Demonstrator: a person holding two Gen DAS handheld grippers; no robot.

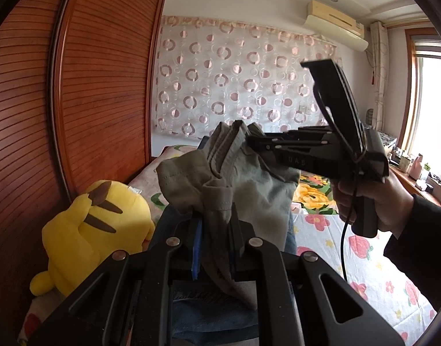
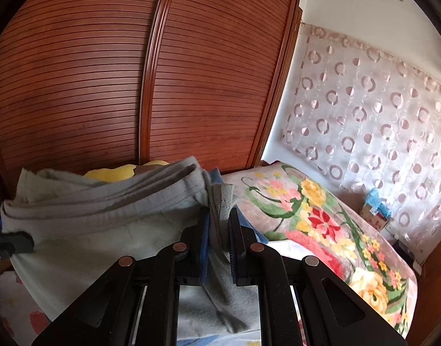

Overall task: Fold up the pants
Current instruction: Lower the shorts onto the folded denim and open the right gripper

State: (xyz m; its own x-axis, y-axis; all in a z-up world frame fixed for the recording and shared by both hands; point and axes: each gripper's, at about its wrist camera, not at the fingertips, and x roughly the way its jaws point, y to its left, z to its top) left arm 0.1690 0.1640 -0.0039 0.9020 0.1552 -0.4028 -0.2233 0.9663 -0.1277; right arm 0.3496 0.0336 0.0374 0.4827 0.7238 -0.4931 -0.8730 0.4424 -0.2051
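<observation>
Grey-green pants [image 1: 234,173] hang bunched in the air above the bed. My left gripper [image 1: 216,222] is shut on a fold of the pants at one end. My right gripper [image 1: 255,141] reaches in from the right in the left wrist view and pinches the upper edge of the pants. In the right wrist view the right gripper [image 2: 220,225] is shut on the grey waistband fabric [image 2: 223,201], and the pants [image 2: 105,207] stretch left toward the left gripper's tip [image 2: 15,243].
A yellow plush toy [image 1: 96,230] lies at the left by the wooden slatted wardrobe [image 1: 76,86]. A floral blanket [image 2: 321,225] and flowered bed sheet [image 1: 364,259] lie below. Blue denim [image 1: 206,311] lies under the left gripper. A circle-patterned curtain [image 2: 379,121] hangs behind.
</observation>
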